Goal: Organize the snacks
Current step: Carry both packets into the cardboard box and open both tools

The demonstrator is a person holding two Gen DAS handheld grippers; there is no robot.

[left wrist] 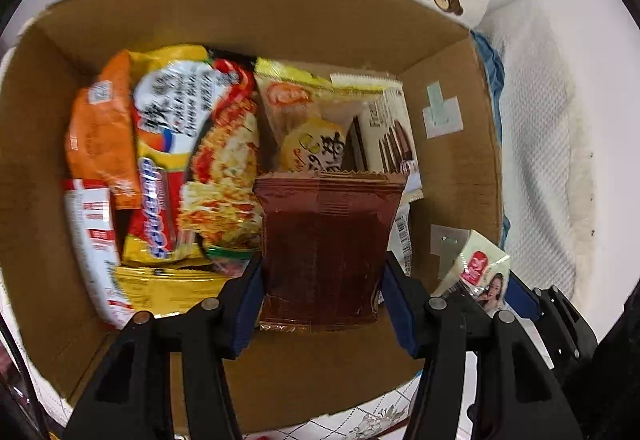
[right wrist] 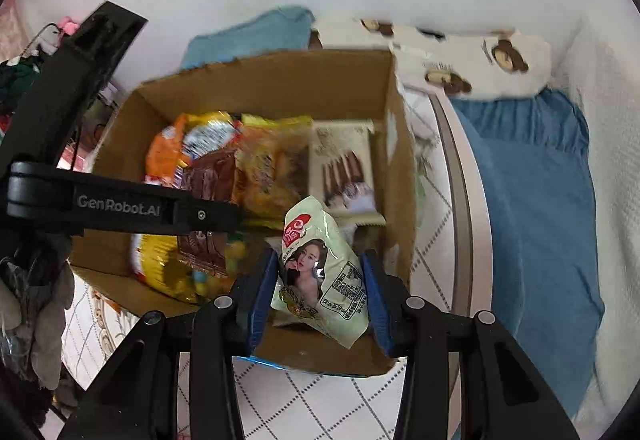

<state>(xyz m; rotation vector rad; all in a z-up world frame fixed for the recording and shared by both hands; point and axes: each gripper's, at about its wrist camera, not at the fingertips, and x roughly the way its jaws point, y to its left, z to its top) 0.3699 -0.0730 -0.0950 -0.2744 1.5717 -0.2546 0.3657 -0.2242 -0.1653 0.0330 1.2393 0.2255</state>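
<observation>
An open cardboard box [left wrist: 280, 12] holds several snacks: an orange pack [left wrist: 100, 136], a yellow-red noodle pack [left wrist: 200, 160], a yellow pastry pack [left wrist: 308, 120] and a white chocolate-stick pack [left wrist: 392, 136]. My left gripper [left wrist: 322, 268] points down into the box, shut on a brown packet [left wrist: 324, 232] that stands upright between its blue pads. My right gripper [right wrist: 320, 276] hovers over the box's near right corner [right wrist: 396, 320], shut on a pale green packet [right wrist: 316, 260] with a printed picture. The left gripper [right wrist: 224, 218] crosses the right wrist view from the left, over the box.
The box sits on a white cloth with a diamond pattern [right wrist: 320, 400]. Behind it lie a light blue towel [right wrist: 256, 32] and a bear-print bundle [right wrist: 480, 60]. A dark blue cloth [right wrist: 528, 200] and white textured fabric [left wrist: 540, 160] lie to the right. Clutter hangs at the left edge [right wrist: 32, 300].
</observation>
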